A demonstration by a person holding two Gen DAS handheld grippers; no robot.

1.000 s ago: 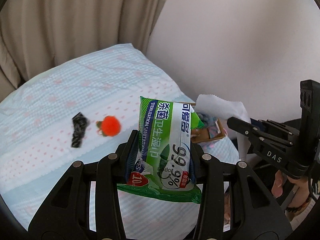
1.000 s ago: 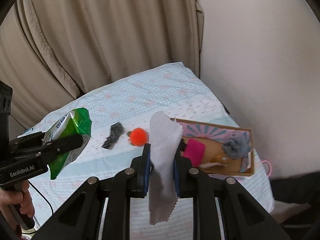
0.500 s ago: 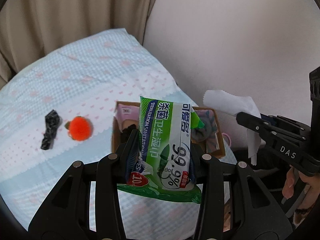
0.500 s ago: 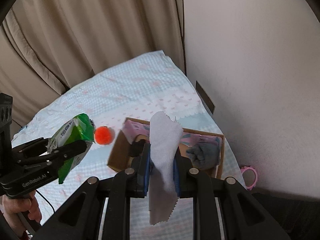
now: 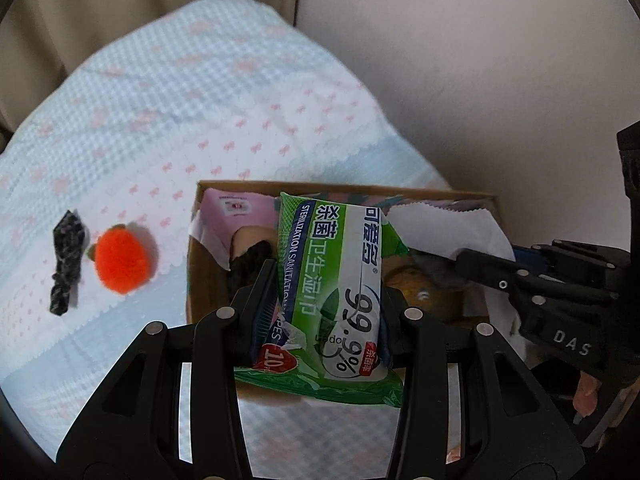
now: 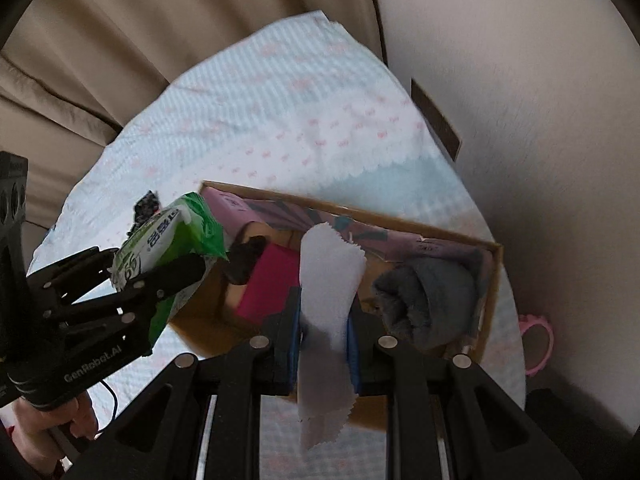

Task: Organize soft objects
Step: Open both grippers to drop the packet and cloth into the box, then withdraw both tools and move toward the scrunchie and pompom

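Note:
My left gripper [image 5: 320,308] is shut on a green and white wet-wipes pack [image 5: 340,280] and holds it over the left part of a cardboard box [image 5: 192,248]. My right gripper [image 6: 323,324] is shut on a white cloth [image 6: 328,280] and holds it over the same box [image 6: 490,304]. The box holds a grey rolled cloth [image 6: 424,300], a magenta item [image 6: 270,280], a black item [image 6: 244,260] and a pink item [image 5: 236,216]. An orange pompom [image 5: 120,258] and a black scrunchie [image 5: 66,258] lie on the bed left of the box.
The bed has a pale blue cover with pink dots [image 5: 180,100]. Beige curtains [image 6: 140,40] hang behind it and a wall [image 6: 520,100] runs along the right. A pink ring-shaped object [image 6: 538,340] lies past the bed's right edge.
Both grippers have moved right and forward, from beside the pompom and scrunchie to over the box, and have come lower. Each keeps its hold.

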